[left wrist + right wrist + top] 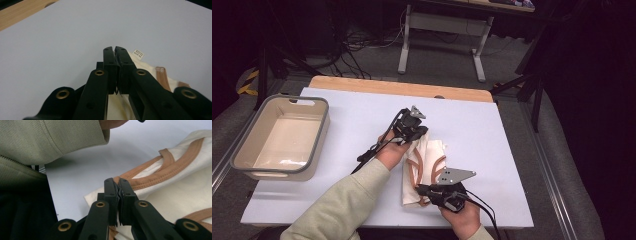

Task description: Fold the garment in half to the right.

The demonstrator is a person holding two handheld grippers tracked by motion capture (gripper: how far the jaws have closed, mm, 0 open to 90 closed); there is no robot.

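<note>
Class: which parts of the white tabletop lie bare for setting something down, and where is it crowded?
Bare: the strip between the bin and the garment, and the right side beyond the garment up to the table edge. Crowded: the middle, where both tongs, left and right, clamp the garment.

Wide bare table (362,120) is lying open between the basin (282,137) at the left edge and the cream garment (424,167) near the middle, and again to the garment's right and beyond it toward the wooden strip (402,88). The left gripper (421,131) and right gripper (424,190) are sitting at the garment's far and near ends, and the person's sleeve (342,205) is crossing the near left approach.
</note>
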